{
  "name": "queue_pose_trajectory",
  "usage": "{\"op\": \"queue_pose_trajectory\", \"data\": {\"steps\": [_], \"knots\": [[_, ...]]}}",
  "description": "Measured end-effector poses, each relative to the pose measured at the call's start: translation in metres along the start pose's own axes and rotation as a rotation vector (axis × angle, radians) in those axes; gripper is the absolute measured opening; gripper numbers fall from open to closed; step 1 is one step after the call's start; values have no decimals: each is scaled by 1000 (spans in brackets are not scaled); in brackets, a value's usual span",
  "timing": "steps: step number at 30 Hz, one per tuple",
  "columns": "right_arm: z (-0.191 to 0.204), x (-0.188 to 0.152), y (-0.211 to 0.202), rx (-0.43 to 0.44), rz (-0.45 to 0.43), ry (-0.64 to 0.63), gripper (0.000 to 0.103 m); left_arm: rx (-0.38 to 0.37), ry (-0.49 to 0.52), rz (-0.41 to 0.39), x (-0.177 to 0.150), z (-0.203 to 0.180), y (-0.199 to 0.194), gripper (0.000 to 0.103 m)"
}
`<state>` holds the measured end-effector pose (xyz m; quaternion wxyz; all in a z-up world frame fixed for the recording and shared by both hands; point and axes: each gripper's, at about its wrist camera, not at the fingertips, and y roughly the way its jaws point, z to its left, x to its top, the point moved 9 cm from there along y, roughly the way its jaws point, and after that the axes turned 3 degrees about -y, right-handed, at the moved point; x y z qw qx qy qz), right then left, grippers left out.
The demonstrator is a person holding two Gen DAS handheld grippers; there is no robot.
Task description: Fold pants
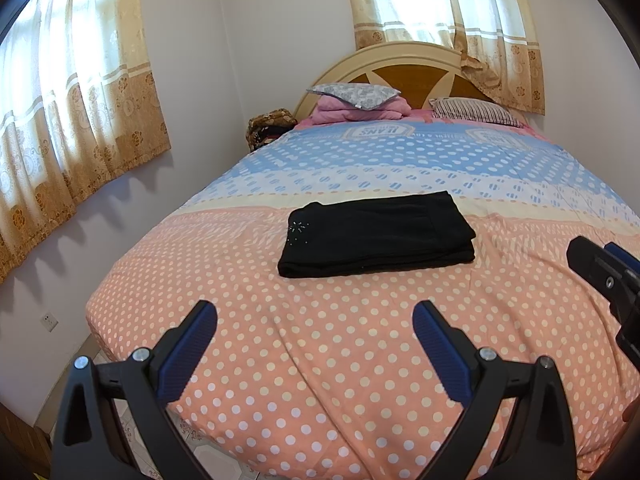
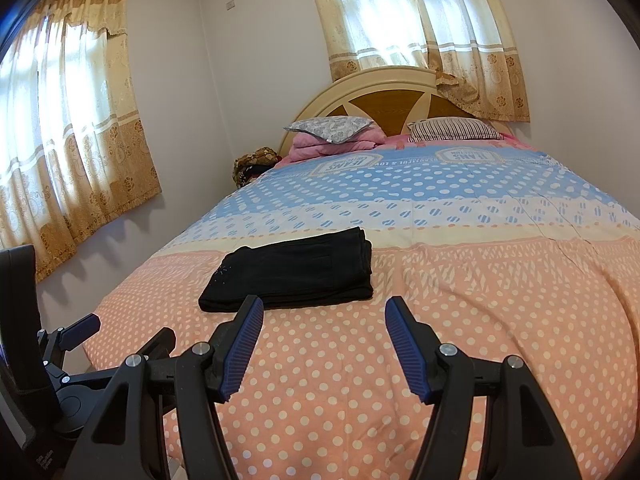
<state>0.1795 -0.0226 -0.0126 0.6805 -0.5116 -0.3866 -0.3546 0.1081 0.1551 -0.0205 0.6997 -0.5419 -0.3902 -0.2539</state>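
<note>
The black pants (image 1: 376, 236) lie as a compact folded rectangle of stacked layers on the polka-dot bedspread (image 1: 320, 360), ahead of both grippers and apart from them. From the left gripper (image 1: 316, 344) the bundle sits straight ahead and slightly right; from the right gripper (image 2: 324, 344) it sits ahead and left, its near edge just beyond the left fingertip in that view. Both grippers have their jaws spread with nothing between the blue pads, only bedspread showing in the gaps. Judging by the neat edges and the empty jaws, the folding looks finished, and I see 0 steps left beyond perhaps smoothing the top layer.
</note>
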Motion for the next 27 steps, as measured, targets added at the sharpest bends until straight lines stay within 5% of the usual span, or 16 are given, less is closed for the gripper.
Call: {"op": "queue_pose_trajectory", "data": {"steps": [27], "knots": [[-5,-5,-1,-15,2,7,65,-15,-27,-3,-3,-8,3,101]]}}
